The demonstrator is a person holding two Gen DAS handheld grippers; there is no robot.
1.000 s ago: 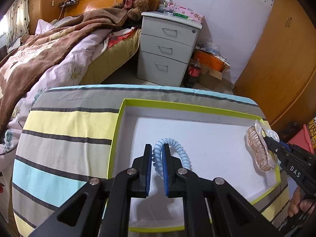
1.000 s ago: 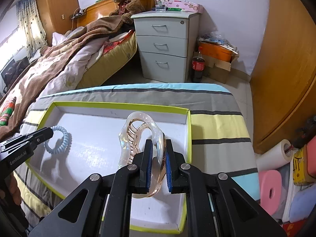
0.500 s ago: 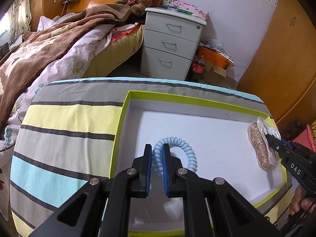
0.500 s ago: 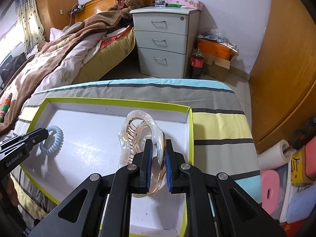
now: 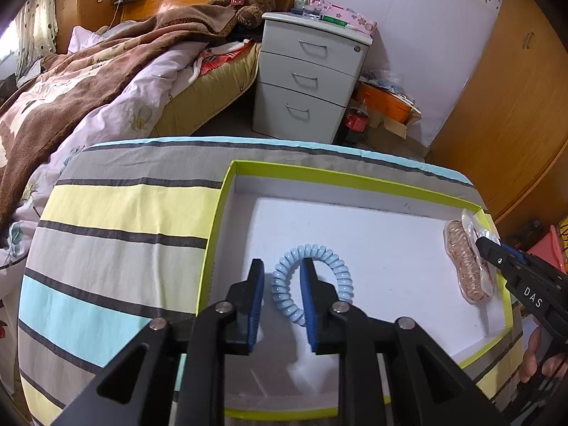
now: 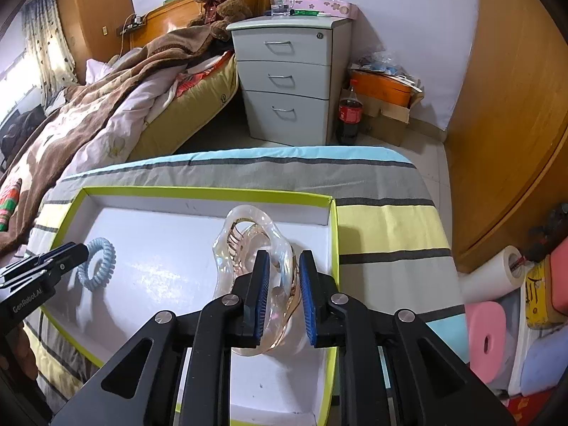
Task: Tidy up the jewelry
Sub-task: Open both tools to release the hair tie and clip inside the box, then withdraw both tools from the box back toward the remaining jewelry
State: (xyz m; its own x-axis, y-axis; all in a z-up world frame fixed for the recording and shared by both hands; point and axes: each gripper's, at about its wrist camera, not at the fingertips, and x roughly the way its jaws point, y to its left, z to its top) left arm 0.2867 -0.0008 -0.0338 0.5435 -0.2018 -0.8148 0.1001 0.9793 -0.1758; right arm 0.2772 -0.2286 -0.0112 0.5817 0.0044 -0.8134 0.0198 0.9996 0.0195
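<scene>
- The left tool [image 5: 278, 307] stands released, its blue pads parted, one on either side of a strand of the light-blue coil hair tie [image 5: 312, 277], which lies on the white floor of the box [image 5: 227, 191].
- The right tool [image 6: 282, 294] is likewise parted around the clear pink hair claw [image 6: 255, 248]; whether the pads touch it I cannot tell.
- The claw stands on edge just inside the box's right wall, on the striped bench [image 6: 387, 213].
- Risk, as I judge it: the tall claw may tip or catch on a pad as the tool draws away.
- The springy tie could snag the inner left pad and be dragged along.
</scene>
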